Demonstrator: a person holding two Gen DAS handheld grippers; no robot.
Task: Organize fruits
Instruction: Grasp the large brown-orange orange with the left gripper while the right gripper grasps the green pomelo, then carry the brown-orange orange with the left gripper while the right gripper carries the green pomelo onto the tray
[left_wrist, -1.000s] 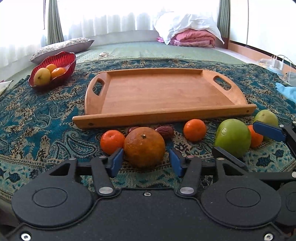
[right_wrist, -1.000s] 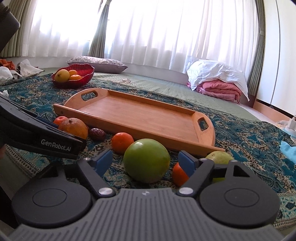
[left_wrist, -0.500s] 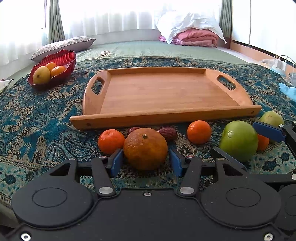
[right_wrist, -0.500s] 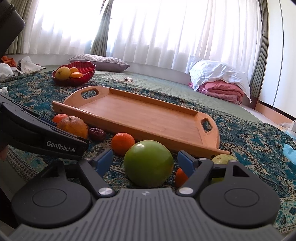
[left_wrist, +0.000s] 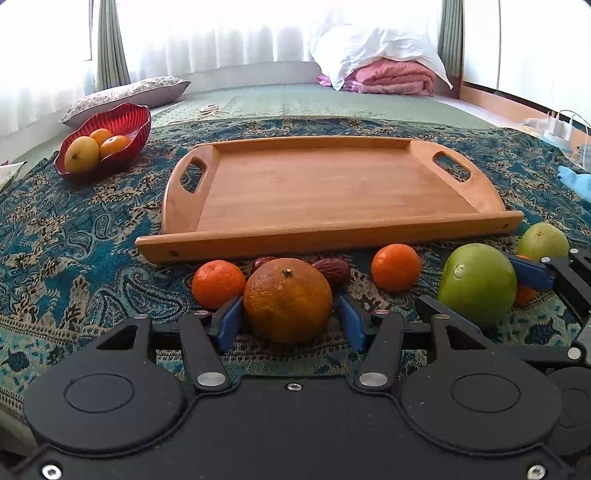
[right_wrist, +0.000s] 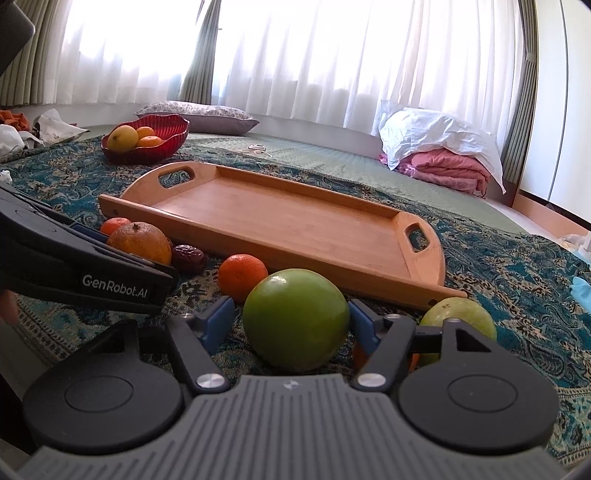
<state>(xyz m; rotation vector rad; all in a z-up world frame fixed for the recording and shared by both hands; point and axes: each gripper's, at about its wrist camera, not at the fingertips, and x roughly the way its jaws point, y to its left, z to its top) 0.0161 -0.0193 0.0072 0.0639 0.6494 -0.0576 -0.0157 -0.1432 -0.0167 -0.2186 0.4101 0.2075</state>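
Observation:
My left gripper (left_wrist: 288, 321) has its blue pads on both sides of a large orange (left_wrist: 288, 300), closed against it on the patterned cloth. My right gripper (right_wrist: 291, 321) is closed around a big green apple (right_wrist: 295, 319), which also shows in the left wrist view (left_wrist: 477, 284). An empty wooden tray (left_wrist: 332, 192) lies just beyond the fruit. Loose on the cloth are a small tangerine (left_wrist: 218, 283), another tangerine (left_wrist: 396, 266), two dark dates (left_wrist: 332, 269) and a second green fruit (left_wrist: 546, 240).
A red bowl (left_wrist: 110, 133) with a yellow fruit and tangerines stands at the back left. A pillow (left_wrist: 125, 94) and pink and white bedding (left_wrist: 384, 70) lie behind. A blue cloth (left_wrist: 576, 181) is at the right edge.
Both grippers have narrowed onto their fruits: the left pads now touch the large orange and the right pads touch the green apple. Both views have shifted slightly.

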